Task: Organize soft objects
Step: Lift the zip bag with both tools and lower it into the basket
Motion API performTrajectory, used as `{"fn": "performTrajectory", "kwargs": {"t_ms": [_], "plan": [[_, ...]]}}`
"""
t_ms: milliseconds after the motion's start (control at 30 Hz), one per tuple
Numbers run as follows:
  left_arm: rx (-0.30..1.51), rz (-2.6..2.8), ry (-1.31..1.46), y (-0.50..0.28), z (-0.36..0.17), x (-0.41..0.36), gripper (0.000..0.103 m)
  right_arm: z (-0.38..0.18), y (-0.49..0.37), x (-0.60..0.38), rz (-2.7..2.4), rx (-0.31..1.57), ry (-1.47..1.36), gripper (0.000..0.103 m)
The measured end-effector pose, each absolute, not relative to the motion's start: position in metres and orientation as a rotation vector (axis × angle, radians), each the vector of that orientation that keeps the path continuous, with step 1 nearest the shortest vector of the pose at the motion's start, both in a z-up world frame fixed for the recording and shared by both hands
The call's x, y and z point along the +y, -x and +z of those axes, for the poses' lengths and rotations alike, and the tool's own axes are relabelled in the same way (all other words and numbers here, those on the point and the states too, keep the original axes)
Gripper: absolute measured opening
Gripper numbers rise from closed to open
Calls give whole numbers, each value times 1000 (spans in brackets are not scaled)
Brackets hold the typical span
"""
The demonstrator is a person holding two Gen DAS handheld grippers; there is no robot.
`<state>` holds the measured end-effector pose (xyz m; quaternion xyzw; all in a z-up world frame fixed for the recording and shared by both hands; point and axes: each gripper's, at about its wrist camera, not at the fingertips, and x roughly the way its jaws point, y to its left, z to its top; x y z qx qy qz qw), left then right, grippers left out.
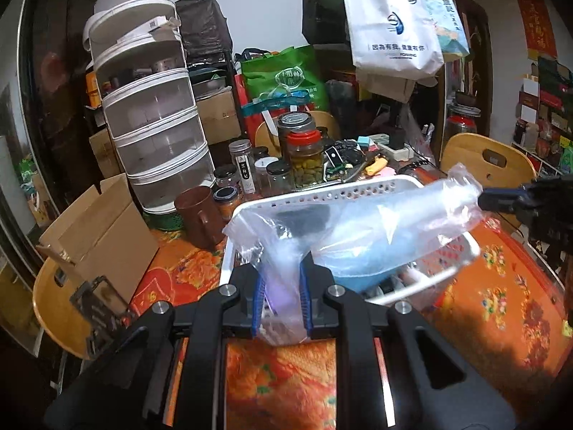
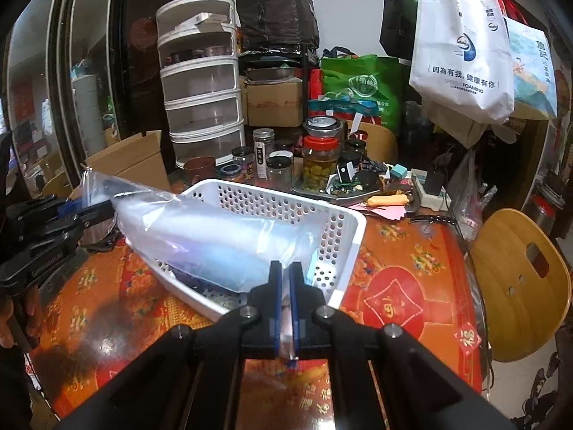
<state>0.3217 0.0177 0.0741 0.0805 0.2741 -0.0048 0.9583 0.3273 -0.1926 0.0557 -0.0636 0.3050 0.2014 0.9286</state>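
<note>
The left gripper and the right gripper each clench one end of a clear plastic bag, held slung above the white basket on the desk. The bag's bluish contents are blurred, and it hides most of the basket's inside.

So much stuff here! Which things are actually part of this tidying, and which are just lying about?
In use:
- clear plastic bag with pale blue contents
- white perforated plastic basket
- left gripper
- right gripper

Lying about:
- glass jar of pickles
- brown plastic mug
- open cardboard box
</note>
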Motion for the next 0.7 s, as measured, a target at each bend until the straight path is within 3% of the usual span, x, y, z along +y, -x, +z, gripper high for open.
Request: {"fn": "performTrajectory", "kwargs": {"t_ms": [600, 633, 700], "plan": [[678, 18, -119, -424, 12, 43, 17, 11, -383, -157, 322, 666, 195, 3], [693, 16, -105, -427, 9, 45, 23, 9, -385, -157, 317, 665, 198, 3], [722, 30, -99, -434, 1, 47, 50, 5, -388, -159, 306, 667, 191, 3]]}}
